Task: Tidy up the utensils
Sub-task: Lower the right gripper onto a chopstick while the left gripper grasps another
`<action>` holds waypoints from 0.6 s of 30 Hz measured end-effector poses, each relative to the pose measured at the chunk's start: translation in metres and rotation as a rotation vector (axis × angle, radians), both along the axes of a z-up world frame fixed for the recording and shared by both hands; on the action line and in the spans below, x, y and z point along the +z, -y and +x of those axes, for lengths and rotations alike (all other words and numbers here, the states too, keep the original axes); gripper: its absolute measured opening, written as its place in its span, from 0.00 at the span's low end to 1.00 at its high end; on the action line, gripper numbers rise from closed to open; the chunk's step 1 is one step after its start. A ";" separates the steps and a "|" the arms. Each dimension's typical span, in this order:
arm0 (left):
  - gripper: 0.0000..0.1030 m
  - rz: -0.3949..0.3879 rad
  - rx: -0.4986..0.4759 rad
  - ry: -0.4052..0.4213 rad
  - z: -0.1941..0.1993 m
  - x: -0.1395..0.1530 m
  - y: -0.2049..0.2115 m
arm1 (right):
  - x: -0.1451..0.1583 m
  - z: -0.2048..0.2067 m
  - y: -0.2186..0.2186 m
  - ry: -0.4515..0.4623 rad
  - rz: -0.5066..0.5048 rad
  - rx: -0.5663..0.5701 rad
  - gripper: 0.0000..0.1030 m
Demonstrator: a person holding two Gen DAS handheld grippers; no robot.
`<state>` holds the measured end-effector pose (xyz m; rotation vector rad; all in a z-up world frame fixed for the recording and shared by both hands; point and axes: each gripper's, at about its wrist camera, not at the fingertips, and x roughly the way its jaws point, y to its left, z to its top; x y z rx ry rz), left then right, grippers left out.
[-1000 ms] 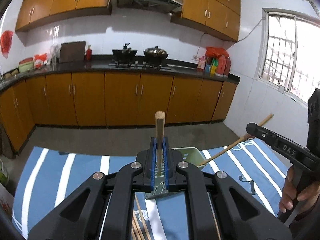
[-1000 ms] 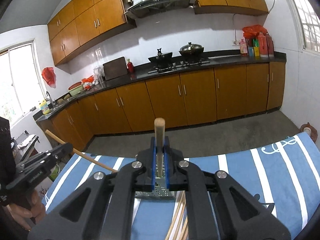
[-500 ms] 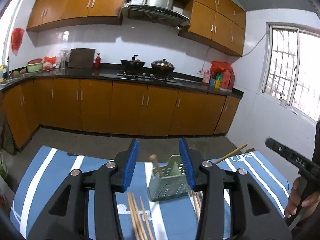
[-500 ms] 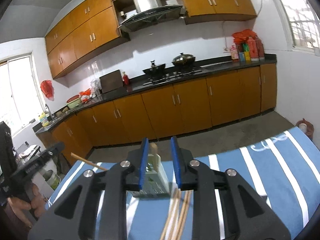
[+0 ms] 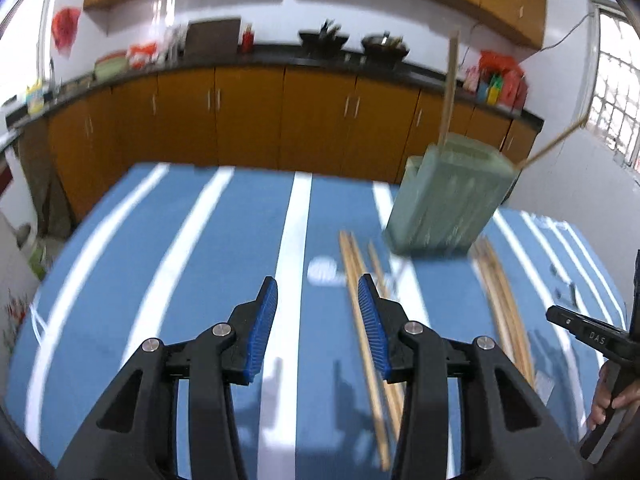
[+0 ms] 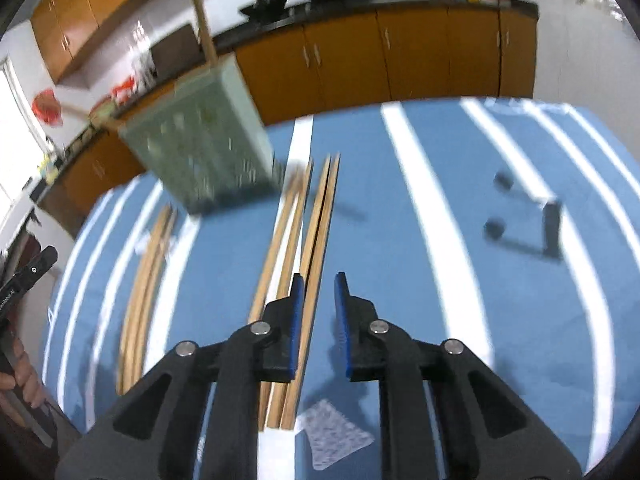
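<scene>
Left gripper (image 5: pixel 318 312): jaws spread wide, nothing between the blue pads, poised above the blue white-striped tablecloth (image 5: pixel 224 240). Directly under its right finger lies a bundle of loose wooden chopsticks (image 5: pixel 362 308), running away from the gripper toward the holder. Ahead and to the right stands the green perforated utensil holder (image 5: pixel 450 196), blurred; one chopstick (image 5: pixel 449 92) stands nearly upright in it and a second (image 5: pixel 554 144) leans out over its right rim. A further bundle of chopsticks (image 5: pixel 504 304) lies to the right of the holder's base, between this gripper and the other one, seen at the right edge.

Right gripper (image 6: pixel 319 306): jaws parted with a moderate gap, holding nothing. A group of chopsticks (image 6: pixel 308 248) lies just to its left, passing beneath the left finger and reaching forward to the holder's foot. The utensil holder (image 6: pixel 200 140) stands ahead and to the left. A third set of chopsticks (image 6: pixel 146 288) lies farther left. Well to the right on the cloth sits a small dark object (image 6: pixel 524 220), too blurred to identify. A patch of clear, patterned material (image 6: pixel 334 434) lies just beneath the gripper.

Beyond the table: orange kitchen cabinets (image 5: pixel 248 120) under a dark counter.
</scene>
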<state>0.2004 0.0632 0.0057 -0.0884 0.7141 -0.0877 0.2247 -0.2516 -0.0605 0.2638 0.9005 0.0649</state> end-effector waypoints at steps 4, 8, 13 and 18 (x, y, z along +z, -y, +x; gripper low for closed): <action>0.41 0.000 -0.003 -0.050 -0.005 -0.022 0.005 | -0.015 0.005 -0.010 -0.030 -0.016 0.021 0.14; 0.41 0.001 -0.011 -0.079 -0.005 -0.034 0.007 | -0.024 0.011 -0.013 -0.054 -0.031 0.024 0.12; 0.41 -0.004 -0.025 -0.099 -0.005 -0.042 0.011 | -0.025 0.010 -0.016 -0.056 -0.047 0.035 0.11; 0.41 -0.013 -0.048 -0.117 -0.007 -0.048 0.018 | -0.024 0.009 -0.006 -0.044 -0.115 -0.042 0.08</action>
